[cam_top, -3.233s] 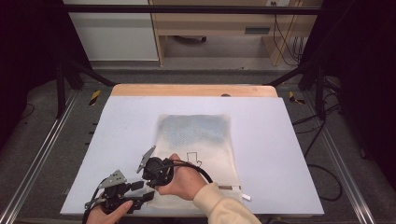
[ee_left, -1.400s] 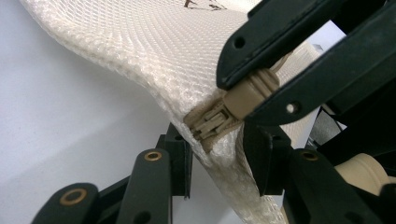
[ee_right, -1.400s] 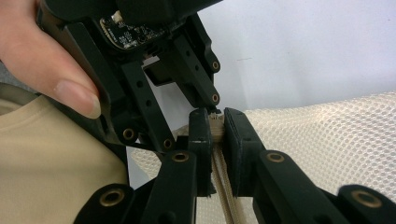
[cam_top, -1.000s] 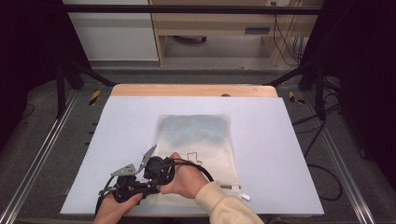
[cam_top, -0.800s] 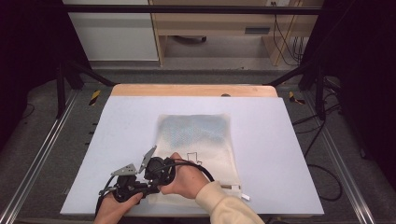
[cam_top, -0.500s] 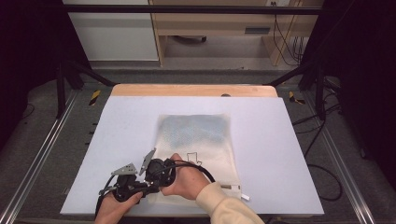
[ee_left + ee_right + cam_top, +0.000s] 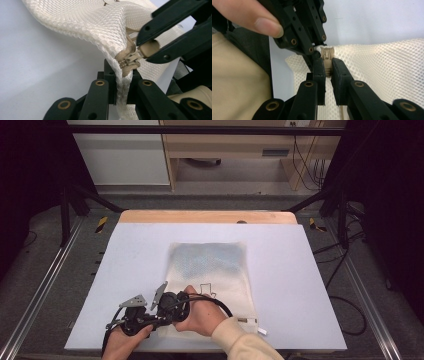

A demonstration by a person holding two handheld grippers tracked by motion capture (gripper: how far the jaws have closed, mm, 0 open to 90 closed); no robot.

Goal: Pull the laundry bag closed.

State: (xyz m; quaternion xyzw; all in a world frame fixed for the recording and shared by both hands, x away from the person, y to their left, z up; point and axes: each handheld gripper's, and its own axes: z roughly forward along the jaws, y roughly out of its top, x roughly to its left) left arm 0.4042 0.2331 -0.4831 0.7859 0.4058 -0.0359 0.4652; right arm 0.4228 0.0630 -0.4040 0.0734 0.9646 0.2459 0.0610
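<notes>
A cream mesh bag [image 7: 220,280] lies flat in the middle of the white table cover [image 7: 300,285], with something blue-grey showing through its far half. At the bag's near left corner both grippers meet. My left gripper [image 7: 122,77] is shut on the bag's hem just below the zipper slider [image 7: 128,60]. My right gripper [image 7: 327,66] is shut on the beige zipper pull [image 7: 327,56]. In the high view the left gripper [image 7: 136,315] sits just left of the right gripper [image 7: 170,306], each held in a hand. The corner is lifted off the table.
A small white tag [image 7: 250,322] lies at the bag's near right corner. A wooden strip [image 7: 207,216] borders the table's far edge. Metal rails [image 7: 45,290] run along both sides. A desk stands beyond on the floor.
The left gripper moved up and right from the table's near left to the bag's corner beside the right gripper. Over the last second nothing visibly shifts.
</notes>
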